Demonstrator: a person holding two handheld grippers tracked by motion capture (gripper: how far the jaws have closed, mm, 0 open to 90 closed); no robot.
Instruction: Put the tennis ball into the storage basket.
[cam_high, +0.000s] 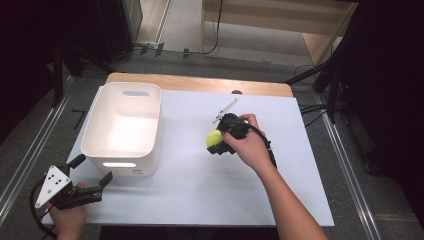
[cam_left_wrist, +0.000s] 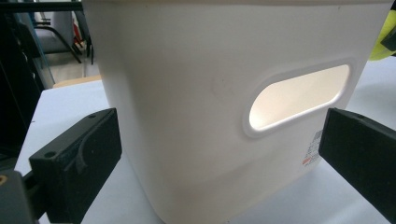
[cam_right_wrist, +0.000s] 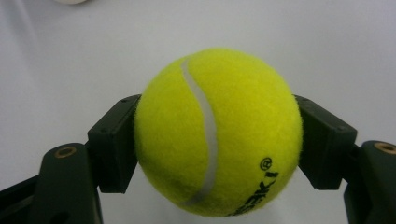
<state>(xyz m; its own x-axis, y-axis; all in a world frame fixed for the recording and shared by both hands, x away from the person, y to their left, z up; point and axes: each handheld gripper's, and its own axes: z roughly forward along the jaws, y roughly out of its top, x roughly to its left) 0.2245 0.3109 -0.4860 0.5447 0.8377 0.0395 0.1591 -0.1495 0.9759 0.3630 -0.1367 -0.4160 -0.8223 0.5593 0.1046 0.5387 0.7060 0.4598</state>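
A yellow tennis ball (cam_right_wrist: 217, 133) is clamped between the two black jaws of my right gripper (cam_right_wrist: 217, 140), held above the white tabletop. In the high view the ball (cam_high: 214, 138) and right gripper (cam_high: 218, 142) are near the table's middle, right of the white bin (cam_high: 97, 120). My left gripper (cam_high: 91, 171) is at the table's near left corner, open, its jaws pointing at the bin's near wall. In the left gripper view the bin's handle slot (cam_left_wrist: 299, 95) lies between the spread jaws of the left gripper (cam_left_wrist: 219, 154), apart from them.
The white tabletop (cam_high: 200, 185) ends at a wooden strip (cam_high: 200, 82) at the far edge. Dark stands and cables (cam_high: 320, 107) flank the right side. A metal rail (cam_high: 30, 145) runs along the left.
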